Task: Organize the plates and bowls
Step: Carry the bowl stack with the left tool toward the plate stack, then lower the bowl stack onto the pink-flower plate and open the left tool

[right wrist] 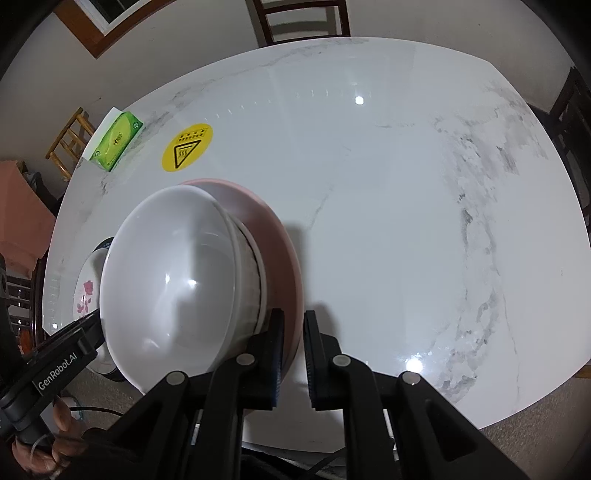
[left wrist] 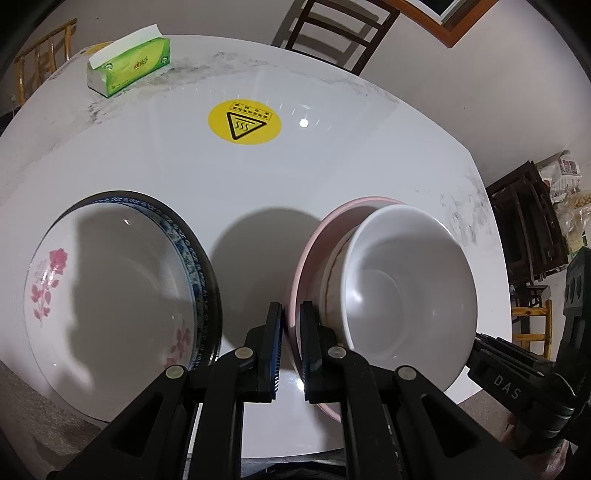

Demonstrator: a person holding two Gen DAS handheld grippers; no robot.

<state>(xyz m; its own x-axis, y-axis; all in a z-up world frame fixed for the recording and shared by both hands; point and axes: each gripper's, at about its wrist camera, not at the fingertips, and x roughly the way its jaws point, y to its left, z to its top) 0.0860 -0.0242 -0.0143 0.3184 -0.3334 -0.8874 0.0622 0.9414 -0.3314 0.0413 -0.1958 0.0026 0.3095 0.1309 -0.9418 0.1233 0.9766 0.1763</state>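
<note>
Left tongs [left wrist: 291, 325]: clamped on pink plate [left wrist: 314, 240] rim.
Right tongs [right wrist: 293, 332]: clamped on opposite rim.
Load: white bowl [left wrist: 406, 280] nested on plate, above table [right wrist: 388, 184].
Handling: stiff, glossy, breakable; keep level.

A white marble-look table [right wrist: 388, 206] with grey veining fills most of the scene, its glossy top throwing back bright spots of ceiling light. A round yellow warning sticker [left wrist: 244, 122] lies on it toward the far side, and a green tissue pack [left wrist: 129, 66] sits at the far left corner. Past the far edge stands a dark wooden chair [left wrist: 340, 33] against a pale wall, with a wood-framed opening [left wrist: 443, 18] beside it. A light bamboo chair [right wrist: 70, 136] stands at the left. Dark stacked furniture [left wrist: 528, 229] crowds the right. The near floor is greyish.
</note>
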